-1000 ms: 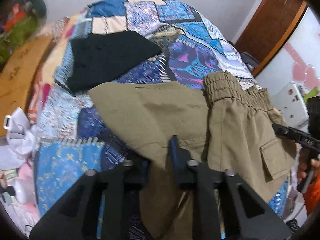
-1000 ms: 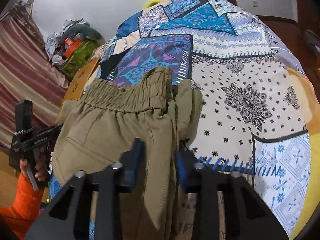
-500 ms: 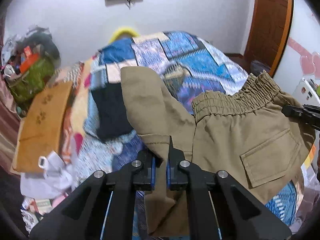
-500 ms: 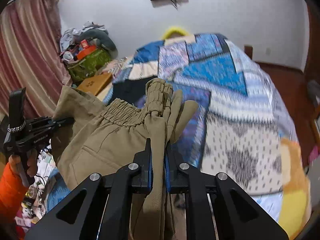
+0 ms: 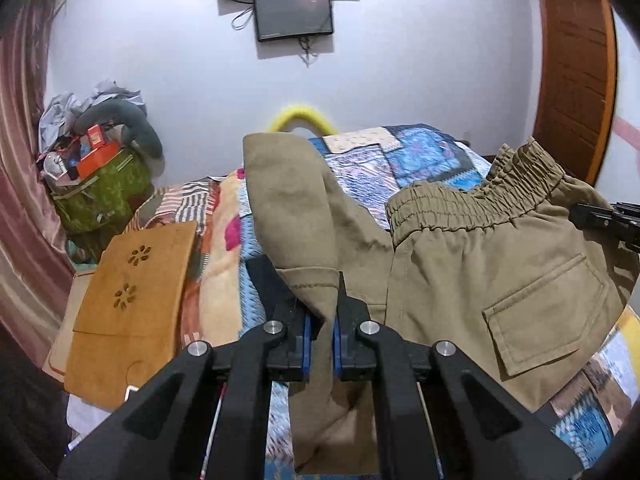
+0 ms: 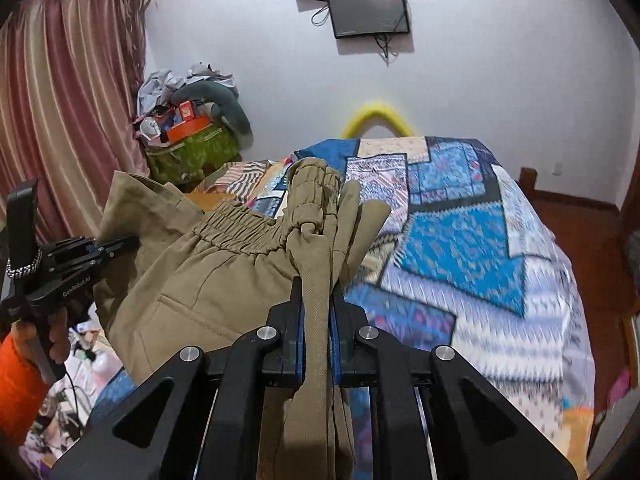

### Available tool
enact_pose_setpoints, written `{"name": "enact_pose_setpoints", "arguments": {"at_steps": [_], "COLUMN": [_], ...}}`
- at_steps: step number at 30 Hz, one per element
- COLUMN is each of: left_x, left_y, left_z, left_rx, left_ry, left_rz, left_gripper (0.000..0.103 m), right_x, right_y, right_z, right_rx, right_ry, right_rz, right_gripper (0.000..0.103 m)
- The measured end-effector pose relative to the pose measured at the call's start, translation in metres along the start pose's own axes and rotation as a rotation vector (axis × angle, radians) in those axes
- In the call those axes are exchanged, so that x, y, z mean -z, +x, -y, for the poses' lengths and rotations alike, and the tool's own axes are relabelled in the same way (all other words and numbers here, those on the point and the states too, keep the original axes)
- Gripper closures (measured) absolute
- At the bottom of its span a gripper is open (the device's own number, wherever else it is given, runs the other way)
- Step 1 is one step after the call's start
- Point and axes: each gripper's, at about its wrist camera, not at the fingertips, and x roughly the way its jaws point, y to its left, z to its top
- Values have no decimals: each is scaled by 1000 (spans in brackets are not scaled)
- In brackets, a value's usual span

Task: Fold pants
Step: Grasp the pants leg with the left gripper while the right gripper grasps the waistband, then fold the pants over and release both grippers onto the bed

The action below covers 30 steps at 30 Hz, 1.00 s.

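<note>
Khaki pants (image 5: pixel 480 272) with an elastic waistband hang lifted above the patchwork bed, stretched between both grippers. My left gripper (image 5: pixel 320 304) is shut on a fold of the khaki cloth near a leg hem. My right gripper (image 6: pixel 316 300) is shut on bunched fabric at the waistband end of the pants (image 6: pixel 224 276). The left gripper also shows in the right wrist view (image 6: pixel 120 246), clamped on the cloth at the far left. The right gripper's tip shows at the right edge of the left wrist view (image 5: pixel 576 212).
The bed carries a blue patchwork quilt (image 6: pixel 460 240). A wooden board (image 5: pixel 132 304) leans by the bed's left side. A green bag (image 5: pixel 100 196) piled with clutter stands against the wall. A wooden door (image 5: pixel 576 80) is on the right, curtains (image 6: pixel 68 120) on the left.
Both grippers closed on the pants and lifted them off the bed; the views tilted up from the quilt to the far wall.
</note>
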Motion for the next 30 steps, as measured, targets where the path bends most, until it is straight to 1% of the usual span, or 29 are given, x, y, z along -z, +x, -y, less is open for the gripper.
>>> {"name": "enact_pose_setpoints", "arguments": {"at_steps": [7, 11, 13, 16, 19, 22, 23, 24, 25, 26, 27, 29, 30], "left_x": [-7, -1, 3, 13, 28, 46, 55, 60, 67, 70, 75, 82, 84], "left_y": [65, 111, 129, 161, 189, 215, 225, 231, 238, 242, 246, 249, 248], "left_z": [-39, -59, -66, -77, -85, -90, -92, -94, -97, -98, -102, -107, -108], "left_rx": [-55, -92, -99, -81, -83, -62, -58, -68, -92, -107, -113, -113, -122], "left_ry": [-39, -62, -70, -105, -123, -137, -151, -160, -174, -187, -206, -229, -226], "left_rz": [-29, -67, -89, -132, -182, -252, -291, -316, -350, -368, -389, -414, -420], "left_gripper": [95, 95, 95, 95, 95, 94, 94, 91, 85, 82, 76, 67, 56], "right_x": [-20, -22, -22, -20, -15, -4, -1, 4, 9, 12, 14, 15, 15], "right_y": [71, 117, 137, 169, 197, 221, 225, 229, 234, 235, 234, 232, 229], "right_z": [-11, -20, -23, -23, -18, -14, -13, -12, -12, -11, -10, -6, -5], "right_rx": [1, 11, 20, 29, 41, 61, 65, 69, 81, 96, 105, 100, 94], "right_ry": [-27, -65, -82, -85, -78, -65, -64, -65, -65, -63, -54, -18, -4], "right_rz": [-33, -68, -87, -133, -187, -251, -268, -284, -306, -314, -316, -332, -340], "right_gripper": [95, 95, 95, 94, 94, 94, 94, 93, 92, 91, 85, 79, 75]}}
